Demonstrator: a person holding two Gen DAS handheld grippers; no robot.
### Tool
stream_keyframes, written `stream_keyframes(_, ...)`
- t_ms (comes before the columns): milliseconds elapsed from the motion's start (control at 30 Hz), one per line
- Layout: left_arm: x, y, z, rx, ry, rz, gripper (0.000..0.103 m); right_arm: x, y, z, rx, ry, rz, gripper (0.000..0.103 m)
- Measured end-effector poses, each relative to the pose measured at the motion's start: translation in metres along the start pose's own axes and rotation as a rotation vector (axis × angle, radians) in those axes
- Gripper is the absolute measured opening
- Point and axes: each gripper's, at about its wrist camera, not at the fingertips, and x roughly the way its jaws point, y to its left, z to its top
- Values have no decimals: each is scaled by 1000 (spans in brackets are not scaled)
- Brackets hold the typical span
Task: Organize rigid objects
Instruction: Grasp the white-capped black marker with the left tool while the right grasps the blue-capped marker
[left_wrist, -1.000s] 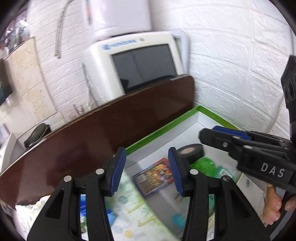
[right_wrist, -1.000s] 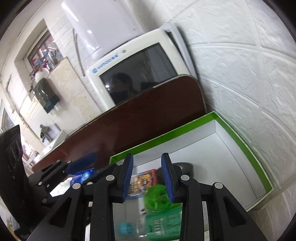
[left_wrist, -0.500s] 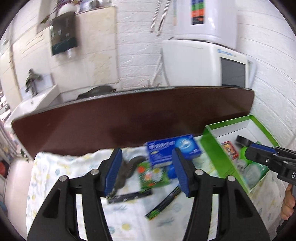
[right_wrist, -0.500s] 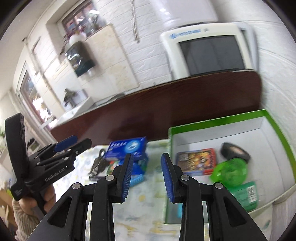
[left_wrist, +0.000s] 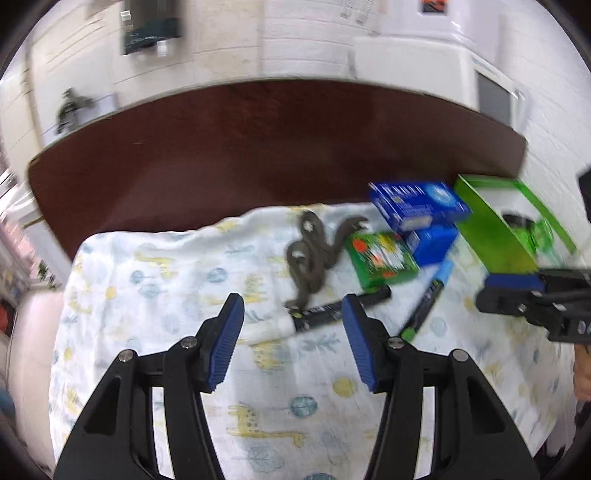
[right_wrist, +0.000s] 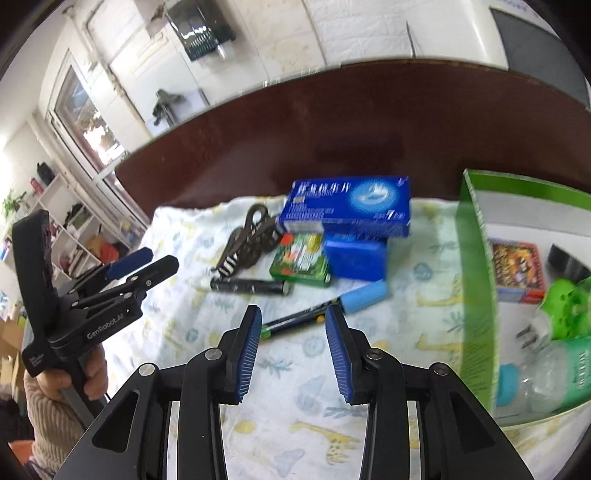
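The rigid objects lie in a loose cluster on a white cloth with giraffe prints (right_wrist: 321, 435), ahead of both claws. Beyond the left gripper (left_wrist: 293, 314), whose jaws stand spread with nothing between them, lies a black stick-shaped tube (left_wrist: 340, 307), with a dark metal clip (left_wrist: 308, 258) behind it. The right gripper (right_wrist: 293, 325) has jaws apart and just been widening, gripping nothing; a black pen with a light-blue cap (right_wrist: 325, 306) lies just past its tips. Further on sit a small green box (right_wrist: 301, 264) and a flat blue carton (right_wrist: 349, 210). To its right stands the green-rimmed white tray (right_wrist: 476, 280).
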Motion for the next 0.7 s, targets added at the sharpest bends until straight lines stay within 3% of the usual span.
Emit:
stream_keyframes(133,27,-18,-2,179,61,10,54,24,0,-7,50,71,-20,38)
stream_keyframes(267,47,-17,-3,249,112,-2,54,38,-7,-10,131,113,-34,40)
stream_keyframes(367,58,-10,-4,259,147,-16,54,44,-15,-9,202,120,-25,56)
stream_keyframes(533,63,3,-3,201,194,-57,52,52,-23,-2,265,96,-56,56)
stream_keyframes(700,51,0,-13,107,260,-145,28,72,-25,3,321,117,-144,56)
